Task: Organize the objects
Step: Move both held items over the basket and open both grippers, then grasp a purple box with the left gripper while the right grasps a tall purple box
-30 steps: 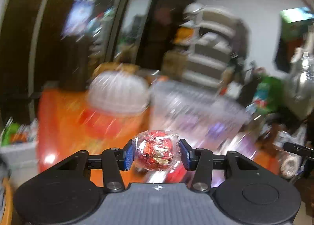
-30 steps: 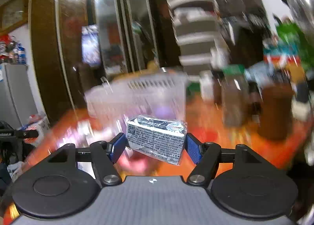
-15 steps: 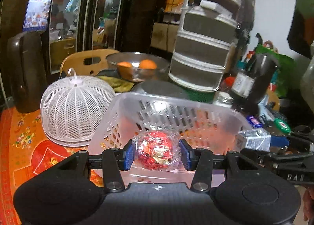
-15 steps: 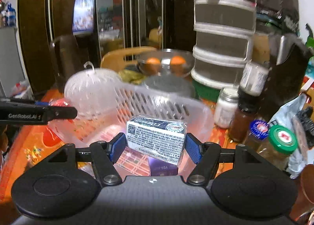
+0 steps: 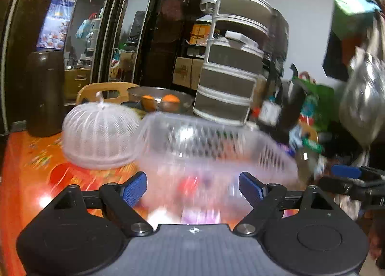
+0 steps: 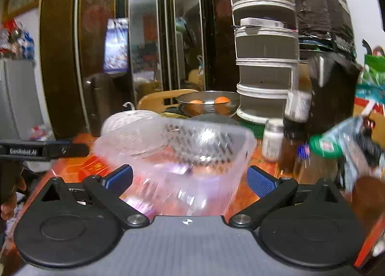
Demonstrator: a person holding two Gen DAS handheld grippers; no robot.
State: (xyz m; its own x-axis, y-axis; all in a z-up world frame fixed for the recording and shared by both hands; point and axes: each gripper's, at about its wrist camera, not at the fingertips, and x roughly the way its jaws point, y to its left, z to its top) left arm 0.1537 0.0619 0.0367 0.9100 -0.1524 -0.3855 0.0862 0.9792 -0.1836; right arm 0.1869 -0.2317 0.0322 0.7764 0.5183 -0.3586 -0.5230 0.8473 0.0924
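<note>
Both views are smeared by motion. The left hand-held gripper (image 5: 192, 188) has just been opening and its jaws stand spread with nothing between them; likewise the right hand-held gripper (image 6: 190, 179), spread wide and empty. Each hangs at the near rim of the clear plastic basket (image 5: 216, 141) on the orange surface (image 5: 28, 162). Blurred red and purple patches show inside the basket; what they are cannot be made out. A white mesh dome (image 5: 101, 138) sits just left of it.

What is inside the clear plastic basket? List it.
The clear plastic basket holds blurred red and purple shapes; motion blur and its cloudy walls hide what they are.
</note>
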